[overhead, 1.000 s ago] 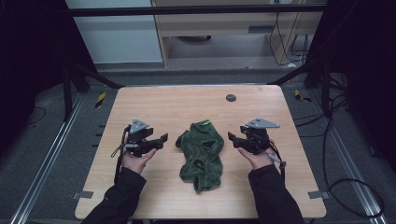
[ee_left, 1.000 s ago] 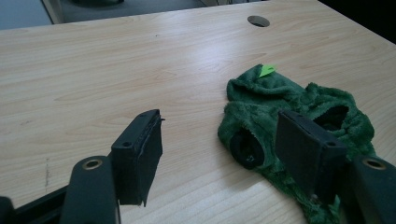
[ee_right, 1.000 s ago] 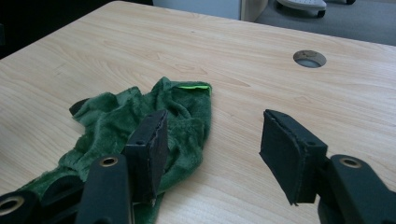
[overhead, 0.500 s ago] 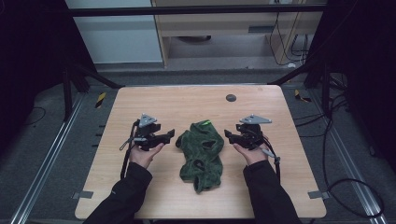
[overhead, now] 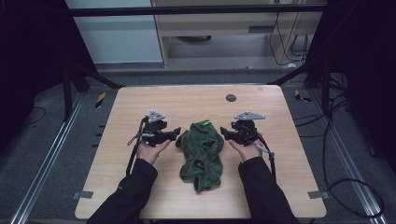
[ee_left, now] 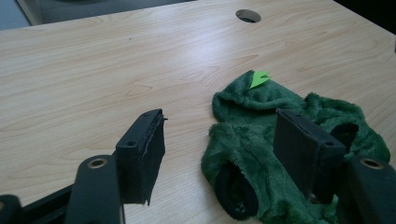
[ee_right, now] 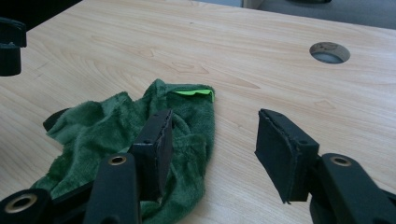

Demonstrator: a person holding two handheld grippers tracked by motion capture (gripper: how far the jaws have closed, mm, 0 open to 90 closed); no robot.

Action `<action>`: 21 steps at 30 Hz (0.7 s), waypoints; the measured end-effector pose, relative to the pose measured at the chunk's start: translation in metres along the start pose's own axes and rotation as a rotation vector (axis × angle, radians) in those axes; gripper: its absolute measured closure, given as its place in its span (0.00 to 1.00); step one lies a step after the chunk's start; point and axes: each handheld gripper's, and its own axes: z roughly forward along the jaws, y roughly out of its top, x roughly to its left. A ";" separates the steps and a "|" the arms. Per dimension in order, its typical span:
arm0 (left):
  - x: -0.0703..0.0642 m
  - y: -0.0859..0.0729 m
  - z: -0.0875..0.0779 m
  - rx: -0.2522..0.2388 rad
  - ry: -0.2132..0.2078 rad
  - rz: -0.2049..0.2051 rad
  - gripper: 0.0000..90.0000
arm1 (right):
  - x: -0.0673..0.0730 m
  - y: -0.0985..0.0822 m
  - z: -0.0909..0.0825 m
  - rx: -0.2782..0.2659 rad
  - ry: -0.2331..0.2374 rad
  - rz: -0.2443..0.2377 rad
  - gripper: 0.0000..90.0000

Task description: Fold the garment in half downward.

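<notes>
Wooden table [overhead: 140, 186] bears green garment [overhead: 201, 151] between left gripper [overhead: 173, 135] and right gripper [overhead: 225, 134], fingers wide.

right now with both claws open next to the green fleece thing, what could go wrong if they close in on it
The green fleece garment lies crumpled in folds, so a claw may pinch several layers at once and lift it as a bunched lump.

The left claw already has one jaw over the fleece and one over bare table; closing there might catch only an edge that slips out.

The right claw sits similarly, beside the bright green tag, and may grab off-centre.
</notes>
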 end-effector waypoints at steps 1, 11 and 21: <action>0.000 0.000 0.002 0.002 -0.001 -0.002 0.37 | 0.000 0.000 0.002 0.001 0.001 0.000 0.52; 0.000 0.000 0.019 0.032 0.002 0.010 0.39 | 0.004 0.004 0.019 0.028 0.001 -0.013 0.54; -0.001 -0.001 0.037 0.055 0.014 0.005 0.41 | 0.006 0.002 0.033 0.053 0.008 -0.008 0.56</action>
